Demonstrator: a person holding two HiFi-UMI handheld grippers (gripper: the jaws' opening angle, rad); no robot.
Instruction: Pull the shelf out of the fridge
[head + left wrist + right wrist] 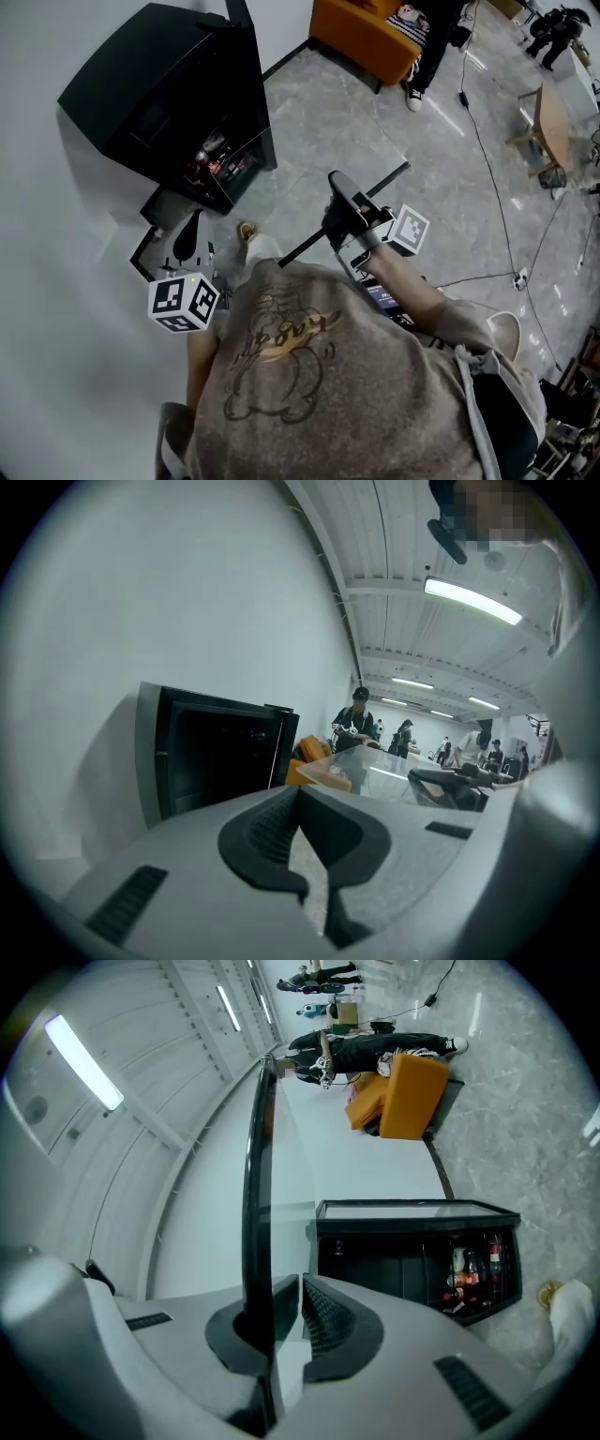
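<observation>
The black fridge (178, 103) stands open against the white wall, with bottles (214, 161) low inside it. A glass shelf with a black edge (300, 251) is out of the fridge and held in the air over the floor. My right gripper (345, 199) is shut on it. In the right gripper view the black edge (255, 1194) runs straight between the jaws of that gripper (286, 1321), with the fridge (412, 1260) beyond. My left gripper (190, 246) hangs near the wall below the fridge. In its own view the left gripper (314, 855) is shut with nothing in it.
A black-edged flat thing (150, 258) lies on the floor by the wall under my left gripper. An orange chair (366, 33) stands past the fridge, with a person (427, 56) beside it. Cables (487, 150) cross the tiled floor; a small table (548, 122) is far right.
</observation>
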